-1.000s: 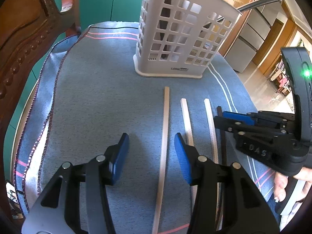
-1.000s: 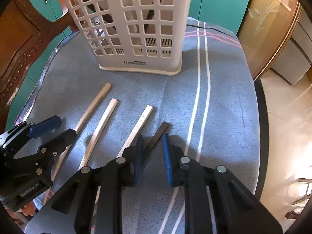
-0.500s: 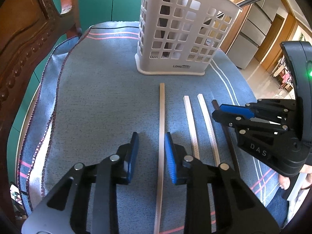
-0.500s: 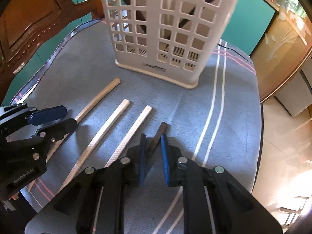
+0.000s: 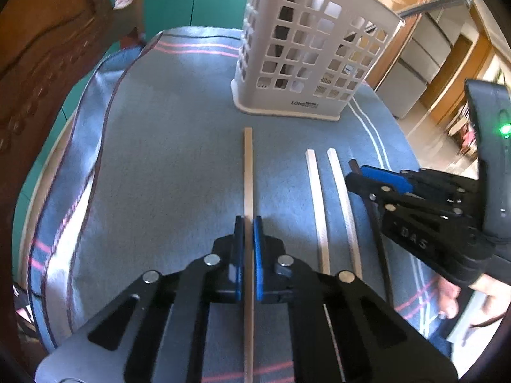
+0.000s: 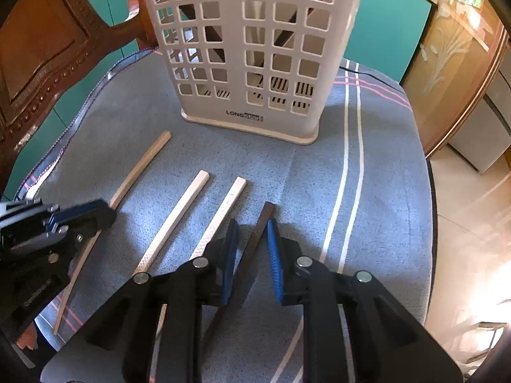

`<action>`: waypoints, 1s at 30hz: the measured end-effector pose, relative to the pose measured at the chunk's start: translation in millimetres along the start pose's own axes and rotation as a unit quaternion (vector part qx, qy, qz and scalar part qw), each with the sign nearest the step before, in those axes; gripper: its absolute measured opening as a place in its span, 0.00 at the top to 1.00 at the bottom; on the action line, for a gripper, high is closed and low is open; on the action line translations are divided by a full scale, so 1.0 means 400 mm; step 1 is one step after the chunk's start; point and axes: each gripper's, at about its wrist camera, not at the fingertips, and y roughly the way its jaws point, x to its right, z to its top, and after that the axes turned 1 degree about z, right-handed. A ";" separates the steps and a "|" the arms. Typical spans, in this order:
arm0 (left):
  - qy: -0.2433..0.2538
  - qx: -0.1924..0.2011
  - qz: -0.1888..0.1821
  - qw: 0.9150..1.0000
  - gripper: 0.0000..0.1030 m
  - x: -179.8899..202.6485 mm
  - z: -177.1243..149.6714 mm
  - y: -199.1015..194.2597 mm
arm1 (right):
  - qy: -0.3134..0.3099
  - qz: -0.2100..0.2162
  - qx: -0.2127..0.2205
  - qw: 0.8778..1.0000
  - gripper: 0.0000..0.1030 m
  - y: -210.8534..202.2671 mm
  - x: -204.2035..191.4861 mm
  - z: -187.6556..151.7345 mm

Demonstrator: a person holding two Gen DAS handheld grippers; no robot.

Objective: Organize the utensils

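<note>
The white slotted basket [image 5: 306, 60] stands upright at the far end of the counter [image 5: 179, 172], blocking the way straight ahead. Between it and the tongs lies a bare strip of blue cloth. To the left, a broad stretch of cloth is open as far as the carved wooden chair [image 5: 48, 73] at the counter's edge. On the right, four sticks lie side by side with narrow gaps, and the right tongs [image 6: 252, 249] crowd the dark stick [image 6: 255, 239]. Beyond the white stripes [image 6: 351, 172] the cloth is free.
</note>
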 end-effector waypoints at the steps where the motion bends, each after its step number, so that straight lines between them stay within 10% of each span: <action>1: -0.003 0.000 -0.002 1.000 0.93 -0.003 -0.006 -0.004 | -0.002 -0.002 0.001 1.000 0.79 0.001 -0.002 0.001; 16: 0.058 -0.036 0.063 0.996 0.92 0.047 0.122 0.075 | 0.007 -0.040 -0.034 0.999 0.59 0.009 -0.002 0.024; 20: 0.049 -0.029 0.053 0.997 0.93 0.033 0.127 0.077 | 0.008 -0.002 -0.029 1.000 0.88 0.009 -0.006 0.029; 30: 0.015 0.072 -0.003 0.997 0.93 0.031 0.125 -0.125 | 0.015 0.053 0.080 0.995 0.94 -0.195 0.007 0.033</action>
